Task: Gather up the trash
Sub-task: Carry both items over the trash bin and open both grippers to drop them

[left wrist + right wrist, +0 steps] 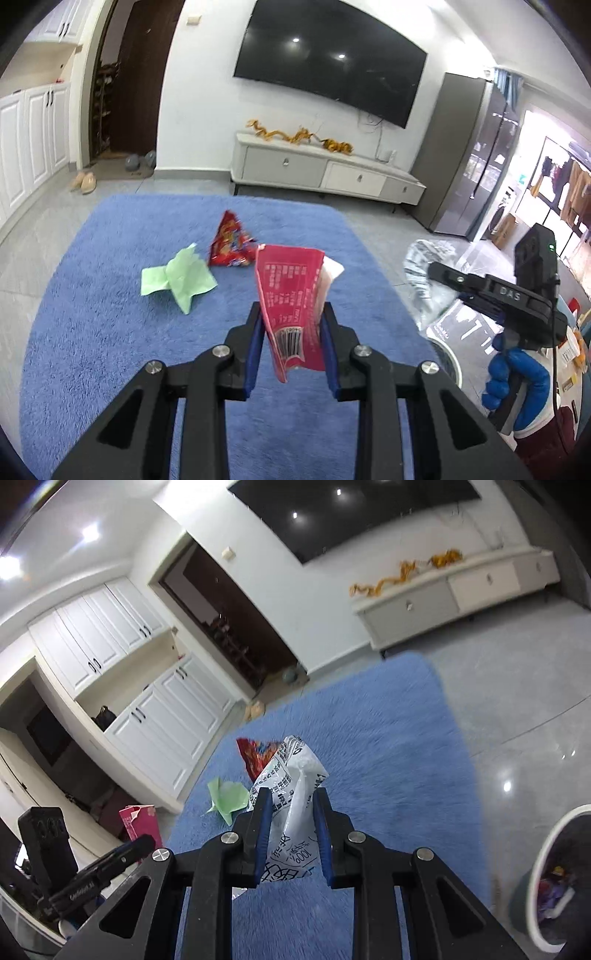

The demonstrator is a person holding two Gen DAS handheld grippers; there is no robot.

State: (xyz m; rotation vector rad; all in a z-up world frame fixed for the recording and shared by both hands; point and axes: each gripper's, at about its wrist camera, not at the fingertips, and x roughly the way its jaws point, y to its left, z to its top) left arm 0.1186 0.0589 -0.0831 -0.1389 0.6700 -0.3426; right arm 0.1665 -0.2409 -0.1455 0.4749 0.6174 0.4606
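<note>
My left gripper (292, 314) is shut on a red flattened package (291, 291) with a barcode, held above the blue rug (110, 314). My right gripper (291, 797) is shut on a white crumpled plastic wrapper (295, 775) with black print. On the rug lie a red snack bag (231, 242) and a crumpled green paper (181, 278); both also show in the right wrist view, the red snack bag (255, 755) and the green paper (229, 799). The right gripper with its wrapper (424, 273) shows at the right in the left wrist view.
A white-rimmed trash bin (554, 878) holding trash stands at the lower right, off the rug. A TV cabinet (325, 170) runs along the far wall under a TV. White cupboards (155, 716) line the left. Slippers (84, 181) lie by the doorway.
</note>
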